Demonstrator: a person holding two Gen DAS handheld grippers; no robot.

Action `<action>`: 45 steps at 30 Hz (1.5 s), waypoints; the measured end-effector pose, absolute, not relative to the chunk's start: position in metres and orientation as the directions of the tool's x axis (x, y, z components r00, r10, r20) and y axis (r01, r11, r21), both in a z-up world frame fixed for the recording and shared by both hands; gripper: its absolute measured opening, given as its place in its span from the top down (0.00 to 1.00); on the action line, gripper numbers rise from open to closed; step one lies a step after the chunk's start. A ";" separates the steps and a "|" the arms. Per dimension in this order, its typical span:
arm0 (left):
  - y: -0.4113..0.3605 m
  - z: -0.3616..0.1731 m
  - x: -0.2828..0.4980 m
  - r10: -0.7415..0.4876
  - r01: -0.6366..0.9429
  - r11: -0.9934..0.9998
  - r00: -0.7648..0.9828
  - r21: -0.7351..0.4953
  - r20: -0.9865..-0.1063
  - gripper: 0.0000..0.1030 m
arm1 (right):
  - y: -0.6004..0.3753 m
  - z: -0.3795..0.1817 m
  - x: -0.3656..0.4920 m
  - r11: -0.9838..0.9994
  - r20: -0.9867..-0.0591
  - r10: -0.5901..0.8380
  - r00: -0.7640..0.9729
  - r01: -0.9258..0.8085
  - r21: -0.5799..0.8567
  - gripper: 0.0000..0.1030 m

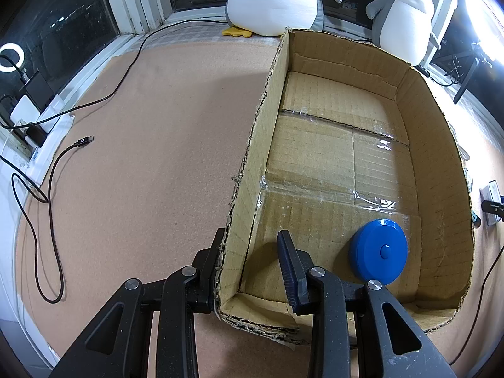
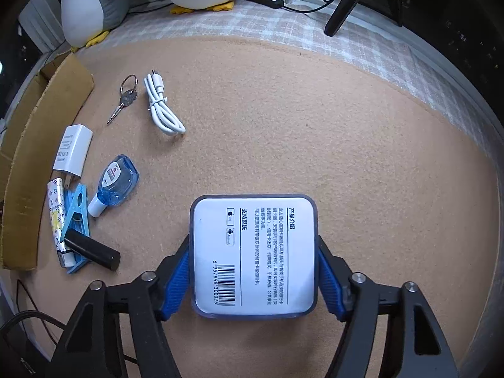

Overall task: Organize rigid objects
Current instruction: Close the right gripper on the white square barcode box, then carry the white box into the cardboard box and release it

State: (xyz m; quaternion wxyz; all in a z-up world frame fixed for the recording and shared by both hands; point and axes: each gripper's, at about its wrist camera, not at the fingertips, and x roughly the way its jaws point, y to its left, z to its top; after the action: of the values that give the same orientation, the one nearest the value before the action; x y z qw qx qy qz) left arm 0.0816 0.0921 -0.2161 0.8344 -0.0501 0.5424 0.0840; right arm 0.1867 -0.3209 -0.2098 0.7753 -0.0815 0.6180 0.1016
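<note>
Left wrist view: I see the cardboard box (image 1: 356,157) open-topped on the tan mat (image 1: 151,157). Its only visible content is one blue round case (image 1: 379,255), lying flat on the taped floor near the front right corner. My left gripper (image 1: 252,271) is clamped on the box's left wall near the front corner, one finger outside, one inside; it is at its most closed.

Right wrist view: my right gripper (image 2: 253,271) straddles the square white box (image 2: 253,255), which lies label-up on the mat with a barcode and printed text showing. The blue pads (image 2: 178,280) sit at its left and right edges; I cannot tell whether they press on it.

Left of it, beside the cardboard box's outer wall (image 2: 31,163), lies a cluster: white charger (image 2: 73,151), small blue bottle (image 2: 116,182), blue clothespin (image 2: 75,220), patterned tube (image 2: 56,217) and black cylinder (image 2: 93,249). The cylinder rests across the clothespin. Further back lie keys (image 2: 124,97) and a coiled white cable (image 2: 162,107), apart from each other.

Two plush penguins (image 1: 403,15) stand behind the box by the window. A black cable (image 1: 53,208) loops across the mat on the left.

The box's front wall is partly hidden by my gripper. The tube's lower end is covered by the cylinder.
</note>
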 end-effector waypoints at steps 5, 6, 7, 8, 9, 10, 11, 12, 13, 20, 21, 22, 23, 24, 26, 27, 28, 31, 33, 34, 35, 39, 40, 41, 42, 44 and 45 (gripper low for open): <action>0.092 -0.216 0.082 0.085 -0.195 0.981 0.397 0.006 -0.914 0.67 | -0.320 -0.209 0.186 0.969 -0.971 0.060 0.233 -0.247 0.001 0.36; 0.092 -0.216 0.082 0.085 -0.195 0.981 0.397 0.007 -0.914 0.67 | -0.320 -0.209 0.183 0.970 -0.969 0.062 0.239 -0.242 0.003 0.36; 0.092 -0.216 0.082 0.086 -0.195 0.981 0.398 0.008 -0.914 0.67 | -0.321 -0.208 0.181 0.972 -0.967 0.066 0.245 -0.236 0.007 0.36; 0.092 -0.216 0.081 0.086 -0.195 0.981 0.398 0.008 -0.913 0.67 | -0.321 -0.207 0.179 0.973 -0.965 0.073 0.252 -0.229 0.014 0.36; 0.092 -0.216 0.081 0.086 -0.195 0.981 0.398 0.007 -0.913 0.67 | -0.322 -0.206 0.177 0.974 -0.963 0.080 0.256 -0.224 0.022 0.36; 0.092 -0.216 0.081 0.085 -0.195 0.981 0.398 0.007 -0.914 0.67 | -0.322 -0.204 0.175 0.975 -0.961 0.088 0.261 -0.218 0.030 0.36; 0.091 -0.217 0.081 0.085 -0.195 0.981 0.397 0.007 -0.914 0.67 | -0.323 -0.203 0.173 0.976 -0.959 0.095 0.266 -0.214 0.037 0.36; 0.091 -0.216 0.081 0.086 -0.194 0.981 0.398 0.008 -0.914 0.67 | -0.322 -0.200 0.172 0.976 -0.957 0.103 0.272 -0.213 0.044 0.36; 0.091 -0.216 0.081 0.086 -0.194 0.981 0.398 0.008 -0.913 0.67 | -0.320 -0.197 0.170 0.976 -0.954 0.108 0.280 -0.214 0.048 0.36; 0.092 -0.216 0.082 0.086 -0.194 0.981 0.398 0.008 -0.914 0.67 | -0.289 -0.159 0.164 0.963 -0.921 0.163 0.353 -0.259 0.071 0.36; 0.091 -0.216 0.081 0.087 -0.194 0.981 0.397 0.009 -0.913 0.67 | -0.280 -0.150 0.163 0.958 -0.912 0.177 0.369 -0.277 0.074 0.36; 0.091 -0.216 0.082 0.087 -0.193 0.981 0.397 0.010 -0.913 0.67 | -0.271 -0.144 0.163 0.953 -0.905 0.190 0.381 -0.292 0.077 0.36; 0.091 -0.216 0.082 0.088 -0.193 0.981 0.397 0.010 -0.913 0.67 | -0.262 -0.138 0.163 0.949 -0.897 0.204 0.392 -0.305 0.083 0.36; 0.090 -0.216 0.082 0.088 -0.193 0.981 0.398 0.010 -0.913 0.67 | -0.252 -0.131 0.162 0.942 -0.888 0.223 0.401 -0.322 0.091 0.36; 0.090 -0.216 0.082 0.087 -0.194 0.981 0.397 0.009 -0.914 0.67 | -0.231 -0.120 0.160 0.925 -0.874 0.262 0.409 -0.364 0.108 0.36; 0.090 -0.216 0.082 0.087 -0.194 0.981 0.397 0.009 -0.914 0.67 | -0.216 -0.114 0.159 0.913 -0.866 0.285 0.412 -0.392 0.113 0.36; 0.090 -0.216 0.082 0.087 -0.194 0.981 0.397 0.009 -0.914 0.67 | -0.204 -0.110 0.159 0.903 -0.859 0.300 0.415 -0.414 0.115 0.36; 0.090 -0.216 0.082 0.087 -0.193 0.981 0.397 0.009 -0.914 0.67 | -0.167 -0.101 0.159 0.870 -0.842 0.354 0.407 -0.474 0.136 0.36; 0.090 -0.216 0.082 0.087 -0.193 0.981 0.398 0.009 -0.913 0.67 | -0.142 -0.099 0.158 0.845 -0.837 0.379 0.395 -0.516 0.139 0.36; 0.090 -0.216 0.082 0.087 -0.193 0.981 0.398 0.009 -0.913 0.67 | -0.130 -0.099 0.158 0.834 -0.835 0.387 0.391 -0.534 0.136 0.36; 0.091 -0.216 0.082 0.086 -0.193 0.981 0.397 0.009 -0.914 0.67 | -0.118 -0.100 0.157 0.823 -0.835 0.394 0.384 -0.553 0.133 0.36; 0.091 -0.216 0.083 0.086 -0.195 0.981 0.398 0.007 -0.914 0.67 | -0.078 -0.112 0.158 0.786 -0.846 0.409 0.342 -0.603 0.136 0.36; 0.091 -0.216 0.083 0.085 -0.195 0.981 0.398 0.007 -0.914 0.67 | -0.072 -0.115 0.160 0.780 -0.850 0.409 0.333 -0.611 0.136 0.36; 0.091 -0.216 0.083 0.085 -0.196 0.981 0.398 0.006 -0.913 0.67 | -0.065 -0.120 0.162 0.773 -0.855 0.405 0.324 -0.620 0.132 0.36; 0.091 -0.216 0.083 0.085 -0.196 0.981 0.398 0.007 -0.913 0.67 | -0.055 -0.125 0.162 0.767 -0.861 0.398 0.317 -0.629 0.123 0.36; 0.091 -0.216 0.083 0.085 -0.195 0.981 0.398 0.006 -0.913 0.67 | -0.041 -0.136 0.164 0.758 -0.874 0.382 0.300 -0.643 0.111 0.36; 0.091 -0.216 0.083 0.085 -0.196 0.981 0.398 0.006 -0.914 0.67 | -0.034 -0.142 0.165 0.756 -0.880 0.373 0.293 -0.646 0.106 0.36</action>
State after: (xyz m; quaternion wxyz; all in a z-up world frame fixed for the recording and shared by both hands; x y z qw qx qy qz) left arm 0.0828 0.0907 -0.2155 0.8345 -0.0511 0.5422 0.0840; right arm 0.1654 -0.0345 -0.1415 0.7923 -0.1364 0.5002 0.3217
